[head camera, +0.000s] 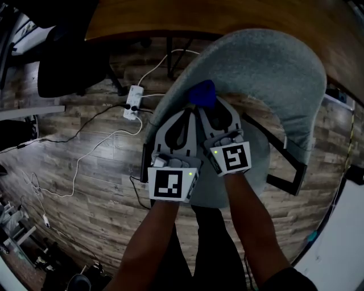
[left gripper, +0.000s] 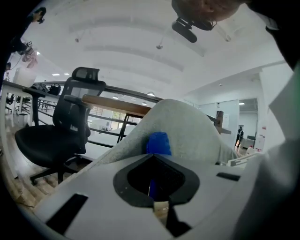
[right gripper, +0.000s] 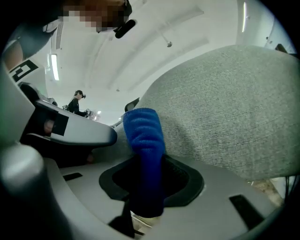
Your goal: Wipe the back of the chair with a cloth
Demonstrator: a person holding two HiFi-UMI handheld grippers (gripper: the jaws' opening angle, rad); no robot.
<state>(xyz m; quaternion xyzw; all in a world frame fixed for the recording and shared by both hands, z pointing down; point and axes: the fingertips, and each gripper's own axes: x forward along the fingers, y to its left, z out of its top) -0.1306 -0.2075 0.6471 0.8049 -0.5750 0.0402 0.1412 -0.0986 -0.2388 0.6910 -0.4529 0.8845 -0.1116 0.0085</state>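
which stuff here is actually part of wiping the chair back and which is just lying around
In the job:
blue cloth
grey chair back
left tool and right tool, both shut on the cloth

Just lying about:
power strip
white cables
black office chair
wooden table

Cloth (head camera: 202,92): against the chair back (head camera: 267,74), pinched at both grippers' tips.
Left gripper (head camera: 186,112): just beside the right gripper (head camera: 211,107), on its left.
Desk (head camera: 170,17): behind the chair back.
Power strip (head camera: 134,102): on the floor (head camera: 85,170), left of the chair back.
Office chair (left gripper: 61,126): further left, before the desk.
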